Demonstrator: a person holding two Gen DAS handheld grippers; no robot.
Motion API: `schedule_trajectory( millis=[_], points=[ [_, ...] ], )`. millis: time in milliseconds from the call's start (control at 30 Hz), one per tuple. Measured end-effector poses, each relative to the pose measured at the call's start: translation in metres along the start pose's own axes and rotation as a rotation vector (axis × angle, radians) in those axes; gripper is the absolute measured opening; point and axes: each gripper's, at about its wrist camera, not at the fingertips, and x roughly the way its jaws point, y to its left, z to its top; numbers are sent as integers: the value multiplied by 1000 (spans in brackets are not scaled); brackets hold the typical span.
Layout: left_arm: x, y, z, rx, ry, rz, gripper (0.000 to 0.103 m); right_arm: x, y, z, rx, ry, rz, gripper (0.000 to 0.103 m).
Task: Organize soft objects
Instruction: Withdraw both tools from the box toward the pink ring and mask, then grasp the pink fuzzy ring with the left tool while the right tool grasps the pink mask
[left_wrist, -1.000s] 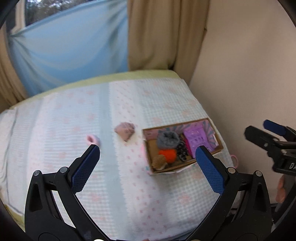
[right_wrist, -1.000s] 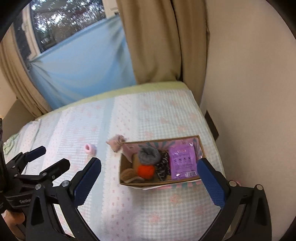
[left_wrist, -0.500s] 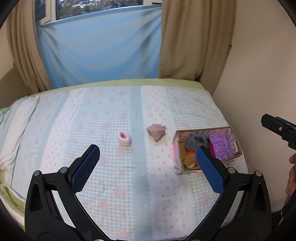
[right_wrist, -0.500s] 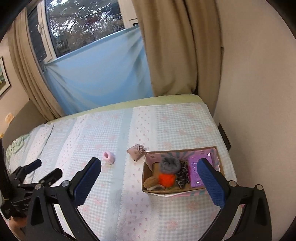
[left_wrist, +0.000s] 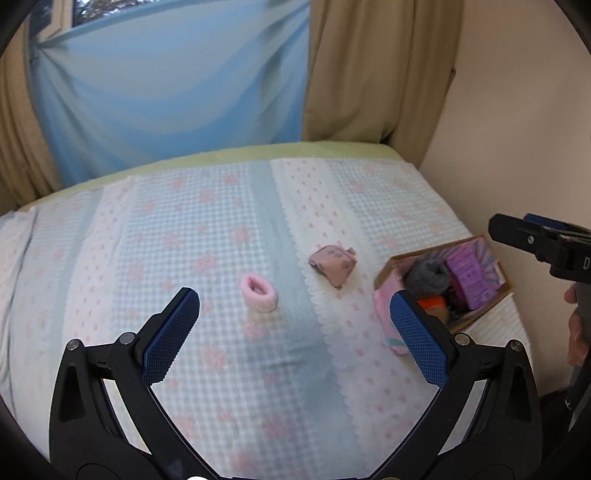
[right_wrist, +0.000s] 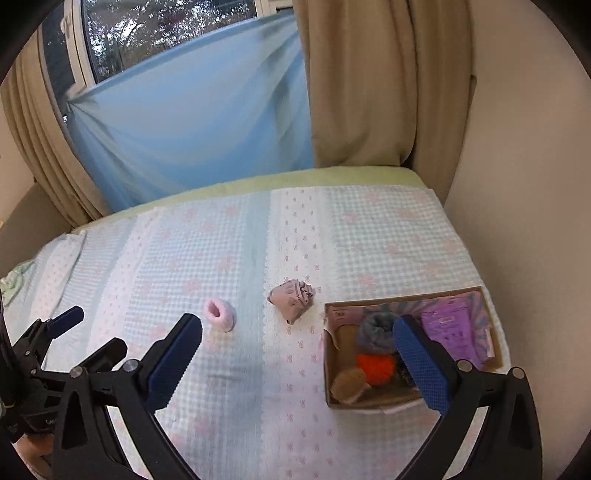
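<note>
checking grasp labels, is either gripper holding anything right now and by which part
Nothing is held. The left gripper and right gripper are both open and empty above the bed, clear of the pink ring and folded cloth.

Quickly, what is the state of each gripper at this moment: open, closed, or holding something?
Left gripper: open, holding nothing, above the bed.
Right gripper: open, holding nothing, near the box.

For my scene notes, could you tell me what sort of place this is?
Most likely a bedroom: a bed with a pastel patterned blanket, beige curtains beside a window, and a cardboard box of soft items.
</note>
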Motion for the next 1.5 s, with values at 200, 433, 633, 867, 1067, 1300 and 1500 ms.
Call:
schedule_trajectory(
  millis=[200,433,633,867,1067,1300,1500],
  points=[
    [98,33,-22,48,16,-45,103,96,23,-9,-5,19,3,103],
    [203,60,-56,44,47,-55,102,212,49,-31,-38,31,-34,103],
    [269,63,-78,65,81,-60,102,295,53,-47,-122,65,-161,103],
    [299,57,-83,122,69,-71,102,335,61,-43,-248,56,-230,99],
    [304,57,-77,104,55,-92,97,363,45,-41,-179,119,-234,86],
    [309,64,-73,95,71,-37,47,369,28,-39,-85,155,-182,40],
    [294,68,-71,74,71,-16,34,355,33,-34,-72,149,-141,29]
  ],
)
